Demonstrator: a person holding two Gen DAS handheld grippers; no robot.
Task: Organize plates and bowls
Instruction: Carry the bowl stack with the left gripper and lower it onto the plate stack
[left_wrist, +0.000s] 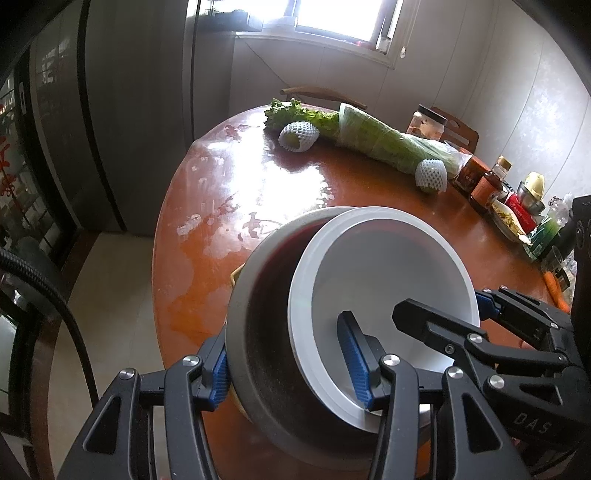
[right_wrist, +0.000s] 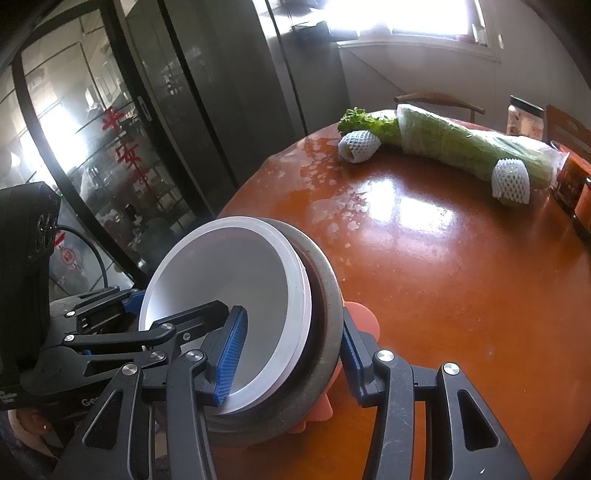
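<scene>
A white bowl (left_wrist: 380, 266) sits nested inside a grey bowl (left_wrist: 258, 295) at the near edge of the round wooden table (left_wrist: 295, 177). My left gripper (left_wrist: 291, 365) is shut on the near rims of both bowls, one blue pad inside the white bowl, one outside the grey. My right gripper (right_wrist: 291, 354) is shut on the same stack (right_wrist: 229, 273) from the other side; it shows in the left wrist view (left_wrist: 443, 314). The grey bowl's rim (right_wrist: 325, 280) shows right of the white one. An orange-pink item (right_wrist: 362, 321) lies under the stack.
Wrapped celery (left_wrist: 376, 136) and two net-sleeved fruits (left_wrist: 299, 136) (left_wrist: 431, 175) lie at the table's far side. Jars, bottles and food packets (left_wrist: 491, 184) crowd the right edge. A carrot (left_wrist: 554, 291) lies near right. Chairs stand behind; a glass cabinet (right_wrist: 110, 147) stands left.
</scene>
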